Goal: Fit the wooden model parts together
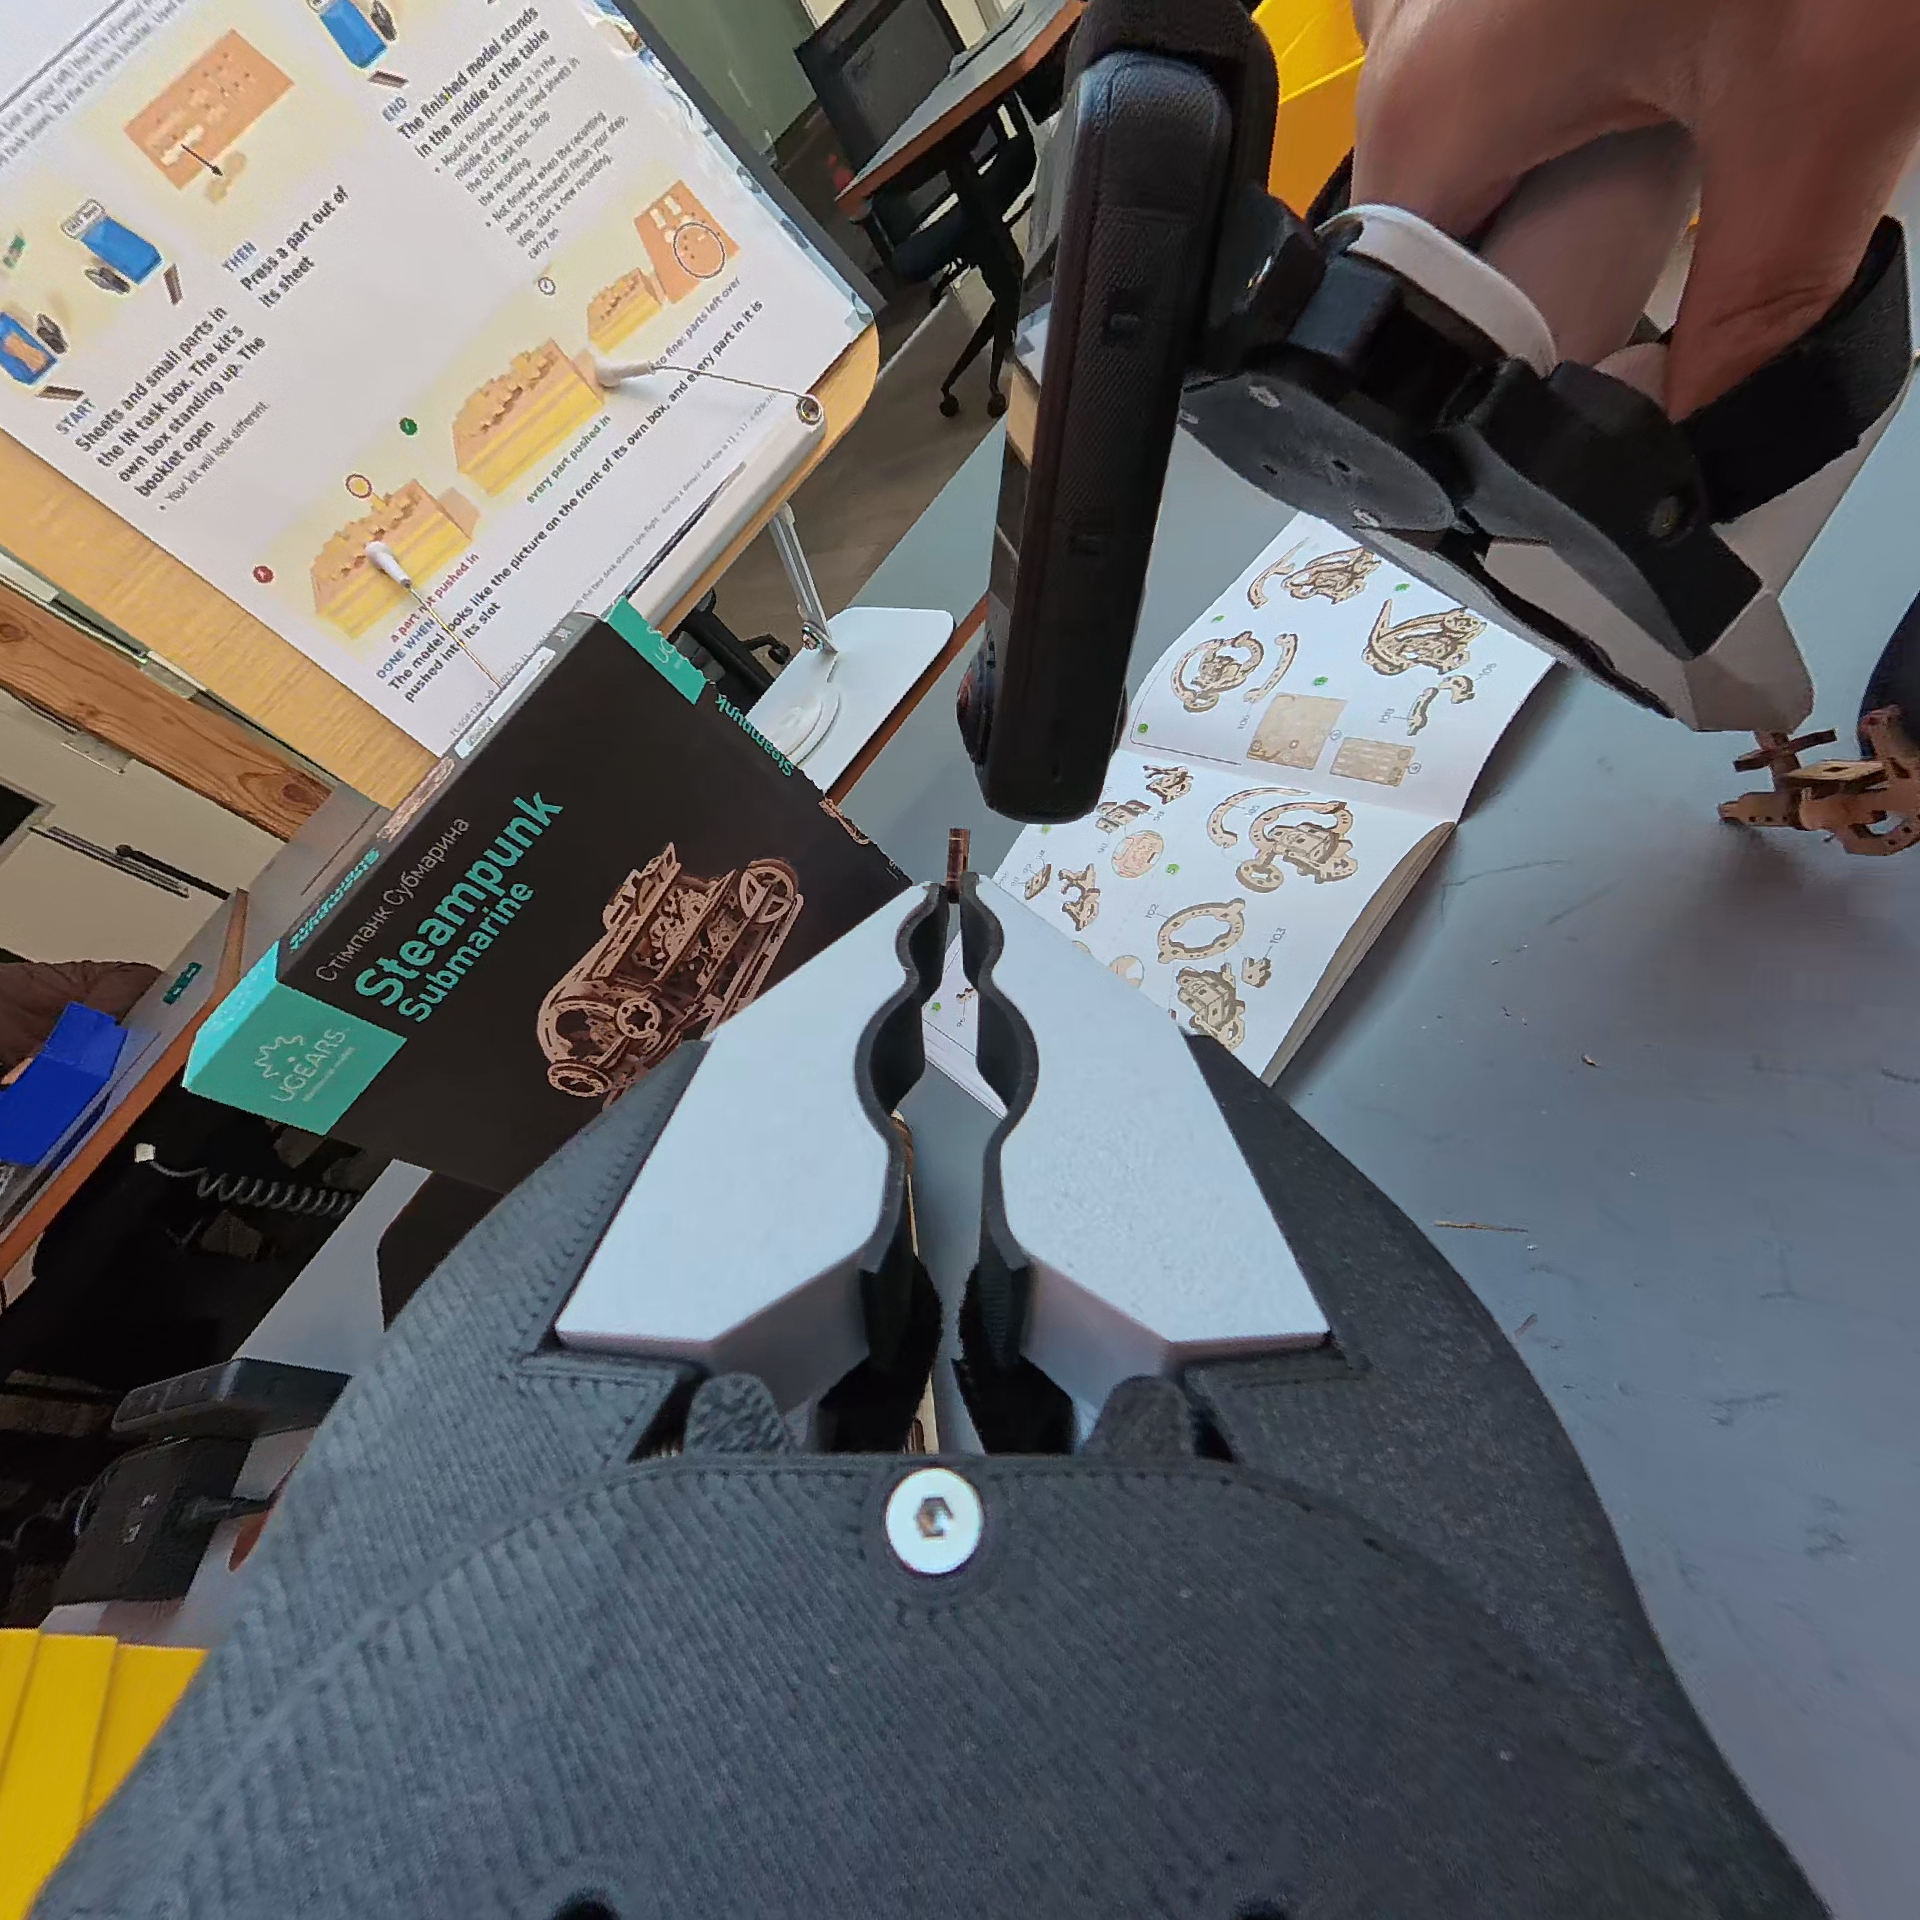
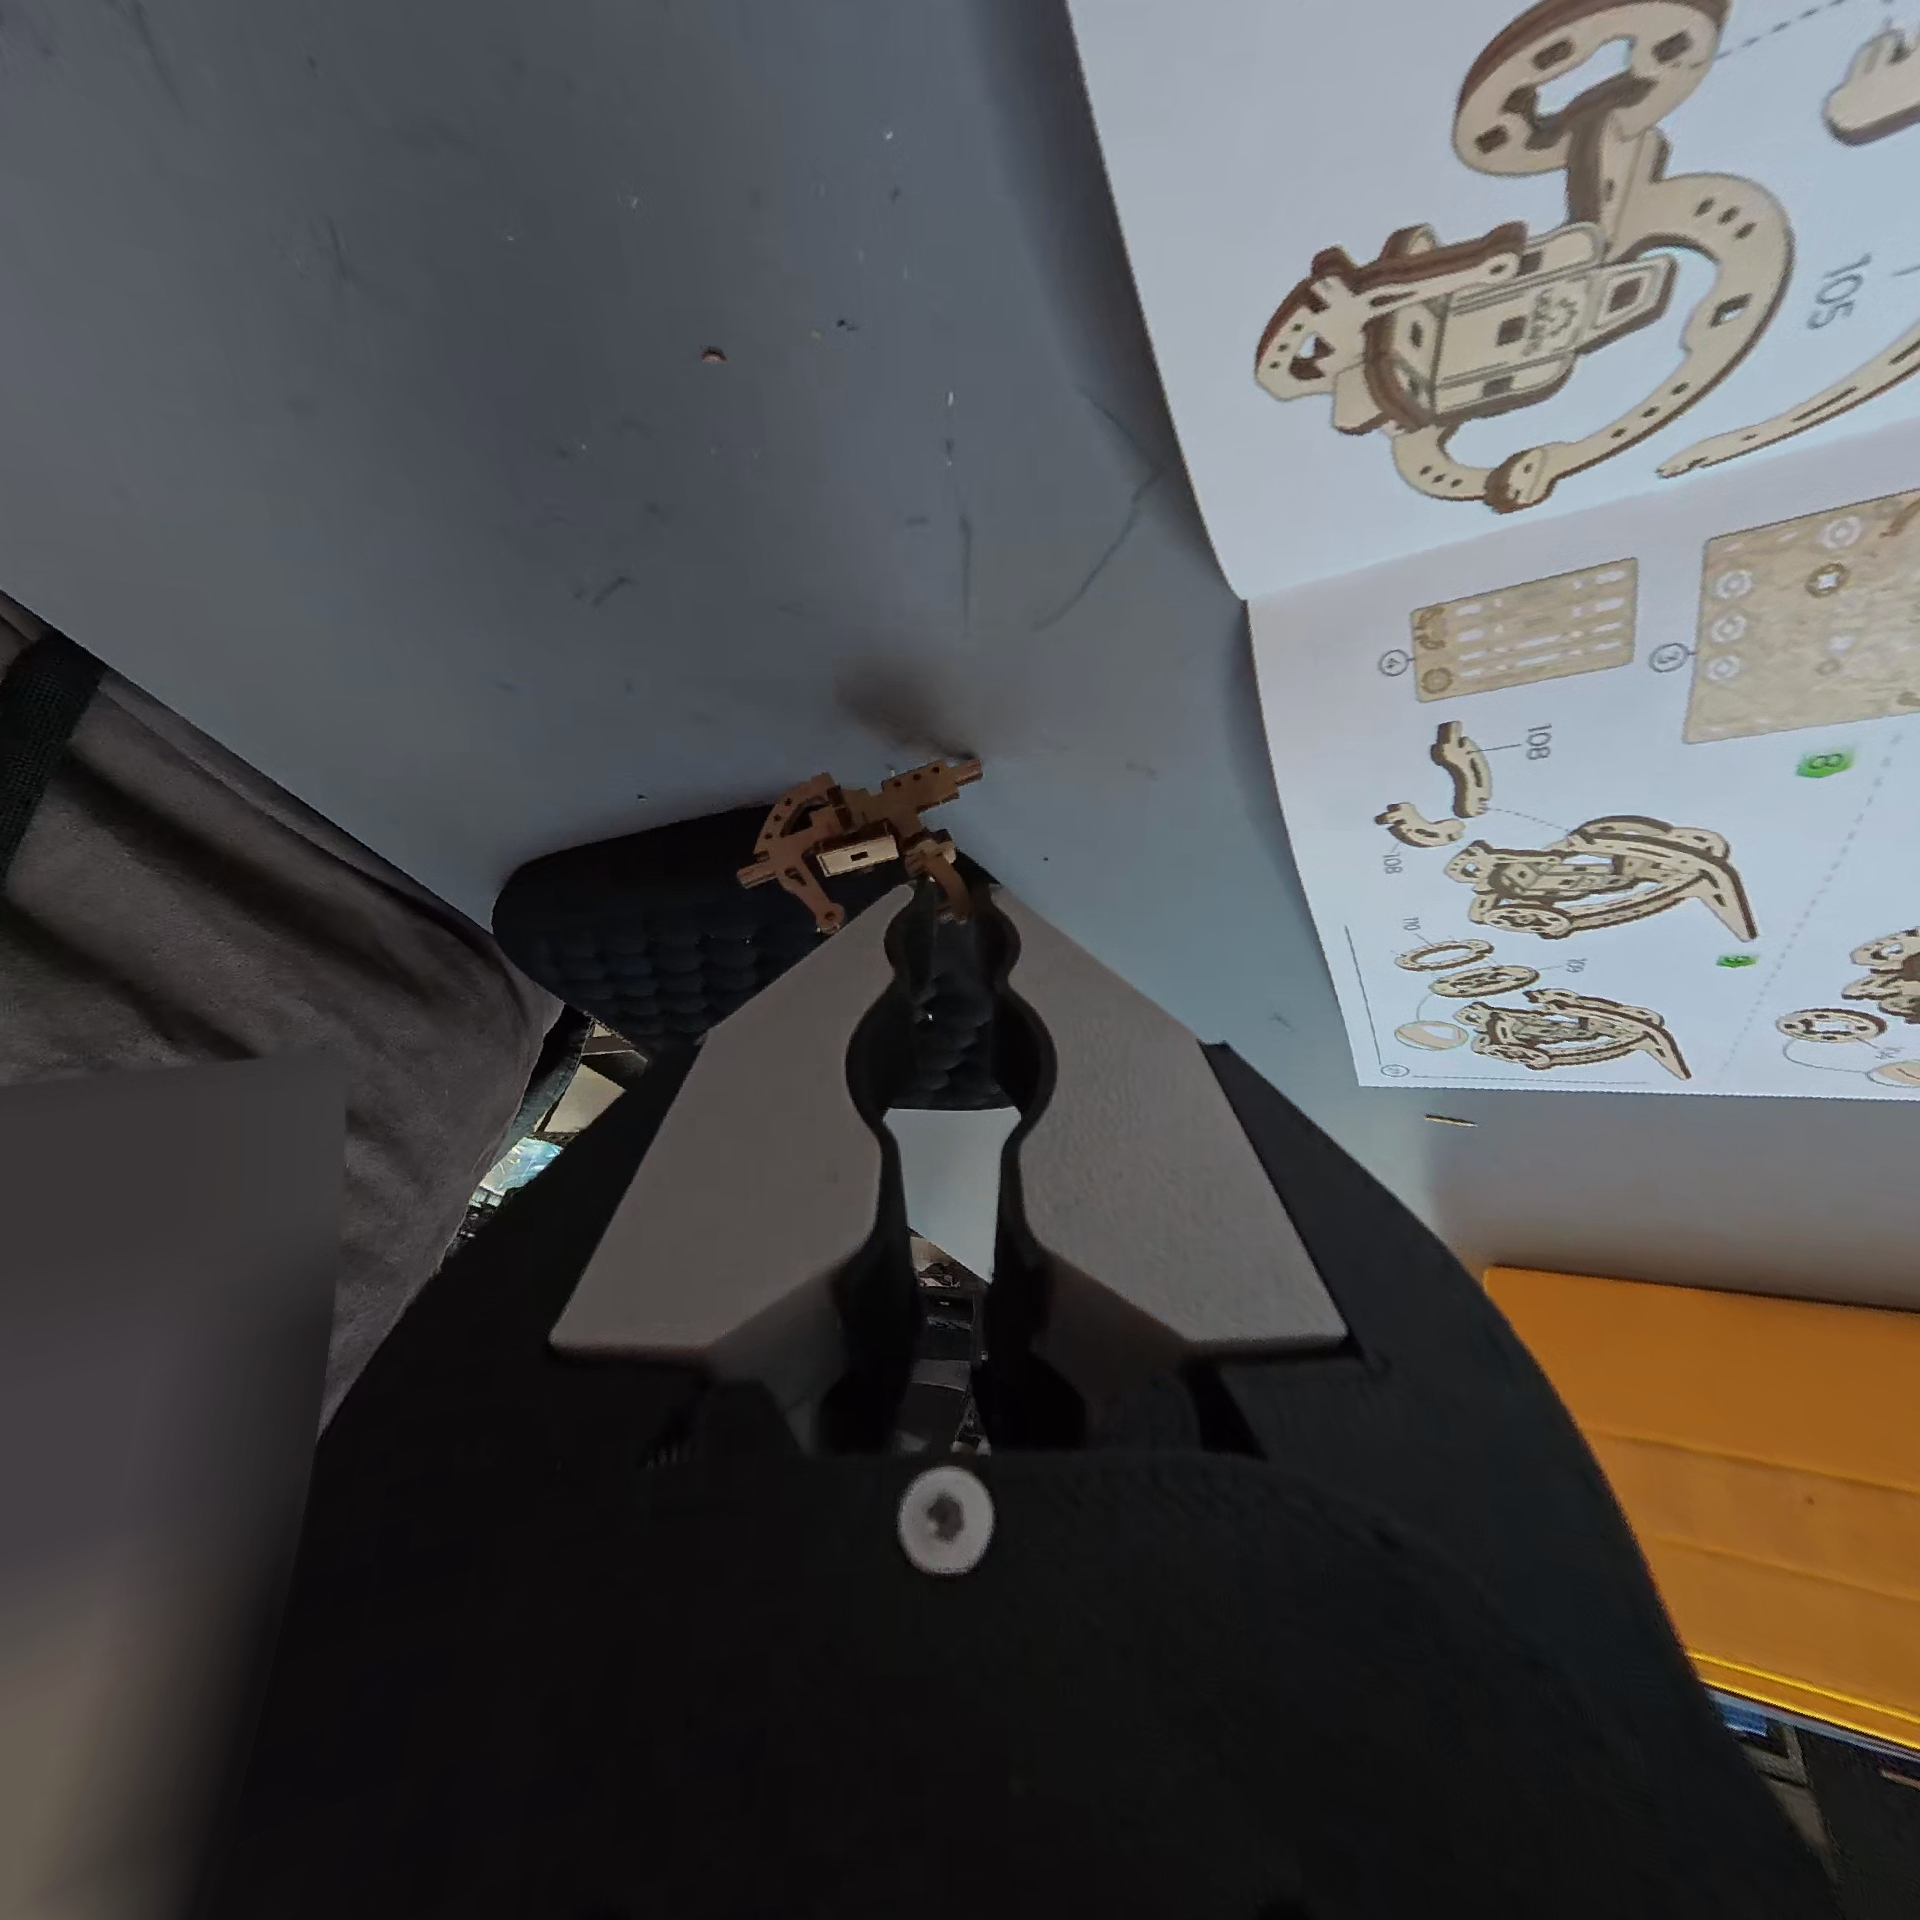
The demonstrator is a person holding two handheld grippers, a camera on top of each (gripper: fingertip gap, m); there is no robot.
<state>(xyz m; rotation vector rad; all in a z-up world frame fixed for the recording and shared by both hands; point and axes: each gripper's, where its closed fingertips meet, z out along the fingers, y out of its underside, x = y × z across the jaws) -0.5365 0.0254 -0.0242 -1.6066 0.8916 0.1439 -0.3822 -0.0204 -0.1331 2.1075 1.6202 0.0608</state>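
The left gripper (image 1: 954, 896) is clenched on a small wooden peg (image 1: 957, 860), which sticks out just past its fingertips, above the desk (image 1: 1558, 1195). The right gripper (image 2: 935, 899) grasps the wooden model (image 2: 852, 842) by one thin curved piece; the rest of it hangs beyond the tips, over the desk's near edge. Farther lies the open booklet (image 1: 1299, 790), and the dark box (image 1: 582, 914) stands behind.

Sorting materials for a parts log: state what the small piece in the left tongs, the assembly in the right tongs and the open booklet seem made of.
Small piece: seemingly thin wood, brown, dark-edged; too small to be sure. Assembly: pale unfinished plywood, going by its flat slotted pieces with darker cut edges. Booklet: white printed paper, matte, creased at the fold.
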